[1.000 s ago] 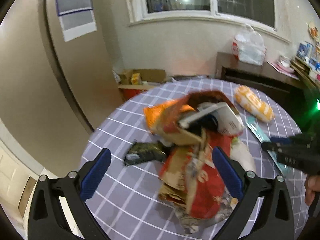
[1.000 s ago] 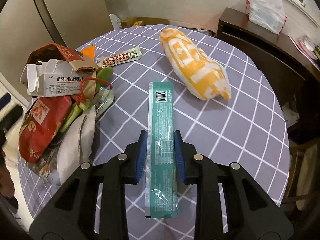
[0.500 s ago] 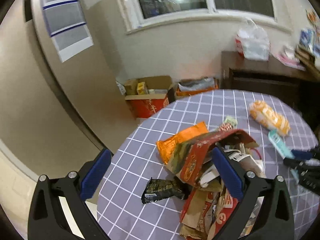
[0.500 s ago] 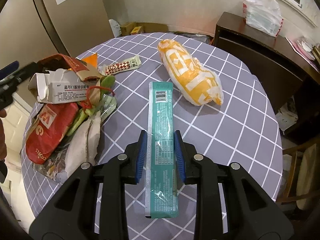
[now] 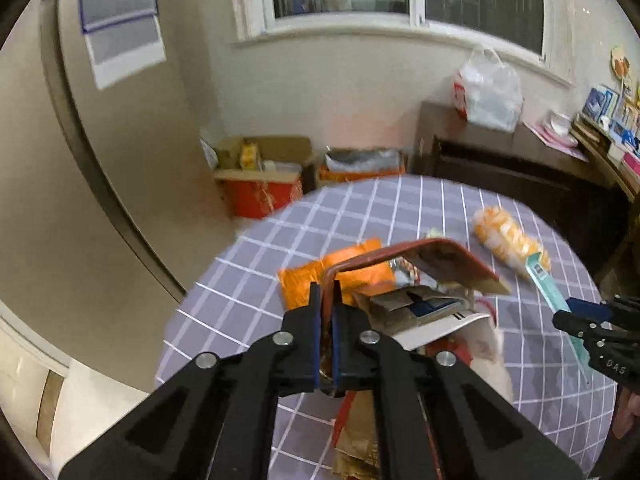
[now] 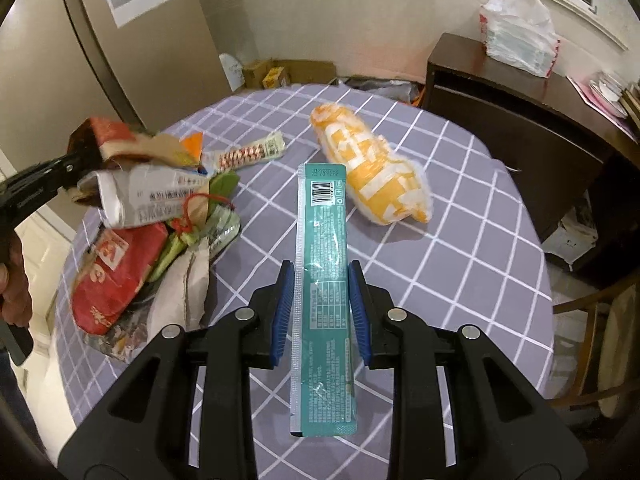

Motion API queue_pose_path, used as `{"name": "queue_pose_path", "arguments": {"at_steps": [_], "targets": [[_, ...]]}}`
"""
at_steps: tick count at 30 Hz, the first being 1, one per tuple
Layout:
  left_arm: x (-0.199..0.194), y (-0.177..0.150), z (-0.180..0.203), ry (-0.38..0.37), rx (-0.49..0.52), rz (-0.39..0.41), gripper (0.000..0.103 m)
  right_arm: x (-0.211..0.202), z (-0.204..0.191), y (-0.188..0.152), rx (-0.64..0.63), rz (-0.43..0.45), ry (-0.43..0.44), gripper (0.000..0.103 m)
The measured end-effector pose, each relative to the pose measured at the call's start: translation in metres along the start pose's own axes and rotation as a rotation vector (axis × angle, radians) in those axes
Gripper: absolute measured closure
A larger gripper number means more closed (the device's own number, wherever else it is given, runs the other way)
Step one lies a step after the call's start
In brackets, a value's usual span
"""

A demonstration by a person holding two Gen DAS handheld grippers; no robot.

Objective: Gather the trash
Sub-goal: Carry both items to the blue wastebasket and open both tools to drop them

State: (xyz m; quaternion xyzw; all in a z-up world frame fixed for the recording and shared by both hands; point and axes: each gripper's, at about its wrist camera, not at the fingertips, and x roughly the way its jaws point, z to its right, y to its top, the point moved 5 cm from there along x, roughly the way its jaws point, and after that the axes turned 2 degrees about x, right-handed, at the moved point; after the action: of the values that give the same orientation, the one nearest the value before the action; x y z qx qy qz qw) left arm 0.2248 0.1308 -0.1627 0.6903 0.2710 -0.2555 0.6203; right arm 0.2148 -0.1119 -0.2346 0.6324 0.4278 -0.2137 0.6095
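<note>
My left gripper [image 5: 325, 300] is shut on the rim of a red and brown bag [image 5: 440, 256] stuffed with trash, among it a white carton [image 6: 148, 200], and holds its mouth up above the table. It shows at the left of the right wrist view [image 6: 86, 152]. My right gripper [image 6: 322, 300] is shut on a long teal wrapper [image 6: 323, 264], held above the table; it also shows in the left wrist view [image 5: 544, 280]. An orange and white snack bag [image 6: 372, 168], a striped bar wrapper [image 6: 250, 154] and an orange packet [image 5: 320, 276] lie on the table.
The round table has a grey checked cloth [image 6: 460, 264]. A dark wooden sideboard [image 6: 520, 112] with a white plastic bag [image 6: 520, 40] stands behind it. Cardboard boxes [image 5: 260, 176] sit on the floor by the wall. A chair [image 6: 608, 340] is at the right.
My left gripper has closed on the rim of the red bag and lifted it. My right gripper keeps hold of the teal wrapper and has risen a little.
</note>
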Motion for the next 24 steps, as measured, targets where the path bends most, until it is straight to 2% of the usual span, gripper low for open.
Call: {"name": "queue_pose_path", "arguments": {"at_steps": [6,14,19,24], "targets": [[-0.049,0.024,0.015,-0.013,-0.007,0.112,0.099,-0.031,0.018,0.009,0.048,0.066,0.027,0.076],[-0.102,0.059,0.081,-0.085,0.052,0.238,0.099,-0.080,0.062,0.010,0.133,0.160,0.028,0.076],[-0.110,0.065,0.156,-0.212,0.135,0.242,0.099,-0.103,0.109,0.001,0.208,0.198,-0.005,0.076],[-0.086,0.050,0.250,-0.372,0.218,0.157,0.099,-0.120,0.175,-0.028,0.332,0.204,-0.061,0.076]]}}
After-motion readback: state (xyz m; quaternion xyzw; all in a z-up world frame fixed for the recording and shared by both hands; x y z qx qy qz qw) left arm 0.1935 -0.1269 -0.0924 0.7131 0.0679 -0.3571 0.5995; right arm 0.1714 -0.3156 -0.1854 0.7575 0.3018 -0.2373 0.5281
